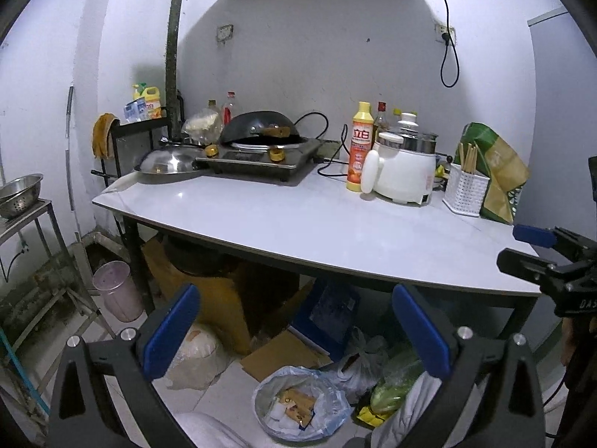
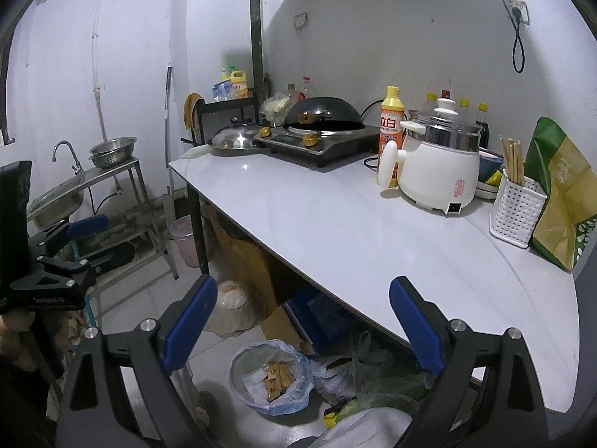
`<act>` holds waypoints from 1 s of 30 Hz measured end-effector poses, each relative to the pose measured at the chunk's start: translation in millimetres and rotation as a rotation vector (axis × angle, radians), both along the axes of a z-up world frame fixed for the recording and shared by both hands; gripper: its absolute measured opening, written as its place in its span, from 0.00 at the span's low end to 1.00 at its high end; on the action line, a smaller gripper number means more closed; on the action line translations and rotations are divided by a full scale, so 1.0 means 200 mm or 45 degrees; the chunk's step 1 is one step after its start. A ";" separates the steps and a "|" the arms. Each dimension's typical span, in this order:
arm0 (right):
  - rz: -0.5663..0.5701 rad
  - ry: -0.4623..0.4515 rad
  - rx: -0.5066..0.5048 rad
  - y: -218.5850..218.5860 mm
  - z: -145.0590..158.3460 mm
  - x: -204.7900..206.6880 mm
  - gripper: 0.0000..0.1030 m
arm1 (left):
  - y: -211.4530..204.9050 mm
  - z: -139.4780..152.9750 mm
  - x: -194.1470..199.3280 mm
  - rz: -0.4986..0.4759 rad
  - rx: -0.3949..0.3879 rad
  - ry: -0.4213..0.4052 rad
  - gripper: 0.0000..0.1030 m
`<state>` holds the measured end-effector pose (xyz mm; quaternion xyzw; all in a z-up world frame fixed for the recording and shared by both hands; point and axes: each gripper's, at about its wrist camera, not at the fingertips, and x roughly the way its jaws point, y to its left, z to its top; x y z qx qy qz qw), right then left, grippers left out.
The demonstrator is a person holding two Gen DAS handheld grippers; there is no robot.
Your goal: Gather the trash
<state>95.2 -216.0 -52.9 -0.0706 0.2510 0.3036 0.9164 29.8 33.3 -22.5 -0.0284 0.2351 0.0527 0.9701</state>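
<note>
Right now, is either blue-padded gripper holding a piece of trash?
No: the left gripper and the right gripper both stand open with nothing between them, above the bag-lined trash bin.

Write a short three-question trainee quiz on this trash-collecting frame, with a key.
1. True or false: the left gripper holds something.
2. Where is the lined trash bin? A on the table, B on the floor below the table's edge, C in the sink.
3. What is in the white basket?

Key: 1 false, both it and the right gripper are open and empty. 2 B. 3 chopsticks.
</note>
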 end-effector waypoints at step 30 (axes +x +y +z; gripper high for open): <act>-0.022 0.001 -0.007 0.08 -0.03 0.05 0.90 | 0.04 -0.01 -0.01 0.007 -0.034 0.000 1.00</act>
